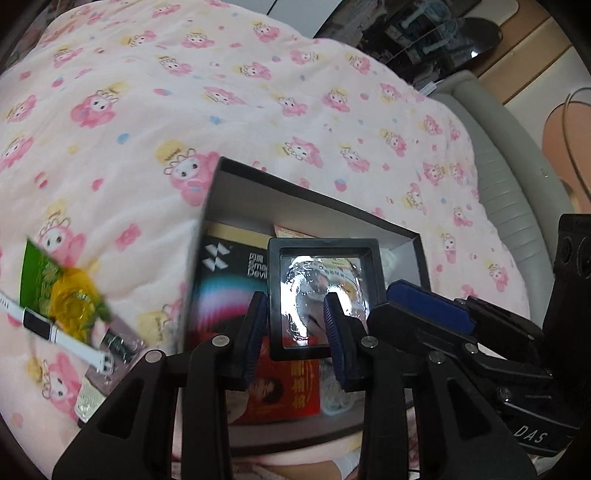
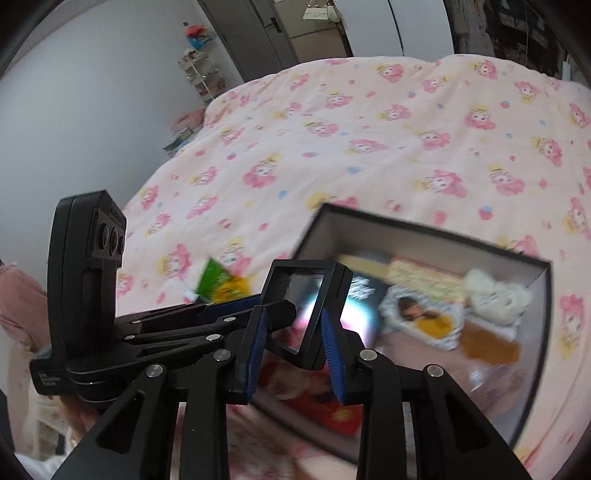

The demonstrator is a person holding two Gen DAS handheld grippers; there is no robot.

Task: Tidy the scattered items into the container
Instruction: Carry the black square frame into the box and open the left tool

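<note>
A black-framed clear display case (image 1: 321, 295) is held upright over the open black box (image 1: 280, 184). My left gripper (image 1: 297, 339) and my right gripper (image 2: 293, 338) are both shut on the case (image 2: 310, 306), one at each side. The right gripper also shows in the left wrist view (image 1: 428, 306). The box (image 2: 424, 229) holds a dark device carton (image 1: 229, 273), a red packet (image 1: 291, 384), a photo card (image 2: 424, 317) and a white plush (image 2: 495, 291). On the quilt left of the box lie a green and yellow packet (image 1: 62, 291), a white smartwatch (image 1: 55, 328) and a small packet (image 1: 110, 362).
The pink cartoon-print quilt (image 1: 221, 92) covers the whole bed. A grey padded bed frame (image 1: 517, 166) runs along the right. A white shelf rack (image 2: 201, 74) and a door stand at the far wall. Dark furniture (image 1: 443, 33) lies beyond the bed.
</note>
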